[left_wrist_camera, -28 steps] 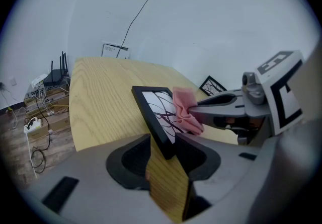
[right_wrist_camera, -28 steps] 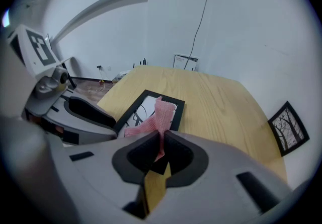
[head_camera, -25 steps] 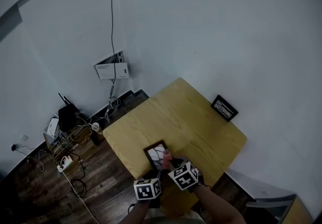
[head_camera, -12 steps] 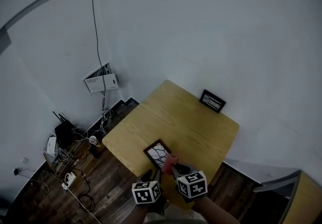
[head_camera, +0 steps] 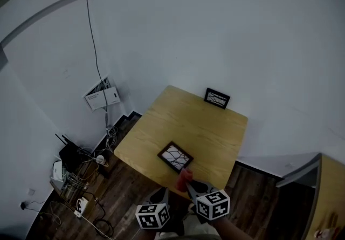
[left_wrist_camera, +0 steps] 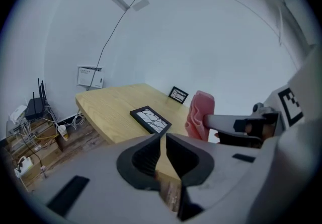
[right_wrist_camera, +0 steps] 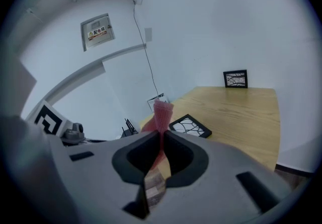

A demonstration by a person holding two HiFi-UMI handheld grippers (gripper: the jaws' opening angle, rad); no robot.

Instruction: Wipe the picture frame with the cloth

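Since the wiping has to come from the cloth (right_wrist_camera: 162,111), what counts is where that cloth hangs from the picture frame (head_camera: 175,157). It is on the frame's near side, toward the person, and held up off the wood rather than on the glass. The right claw (right_wrist_camera: 161,135) is clamped on the cloth, and a pink fold stands up past its tips. The left claw (left_wrist_camera: 162,137) has just been closing. Its jaws are now almost together with nothing between them.

The frame lies flat, face up, close to the worktop's (head_camera: 210,125) near edge. Its long axis seems to run roughly along that edge, so across the line of reach. Both claws are on the frame's near side, off the edge of the worktop. The right claw is the nearer of the two, so I judge the coming move to be forward and down onto the glass.

Beyond the frame the pale wood is bare as far as a second frame (head_camera: 217,98), which stands upright at the far edge against the white wall. To the frame's left, below worktop level, dark floorboards (head_camera: 124,190) carry a router (head_camera: 69,153) and tangled cables. A small wall box (head_camera: 101,95) hangs above them.
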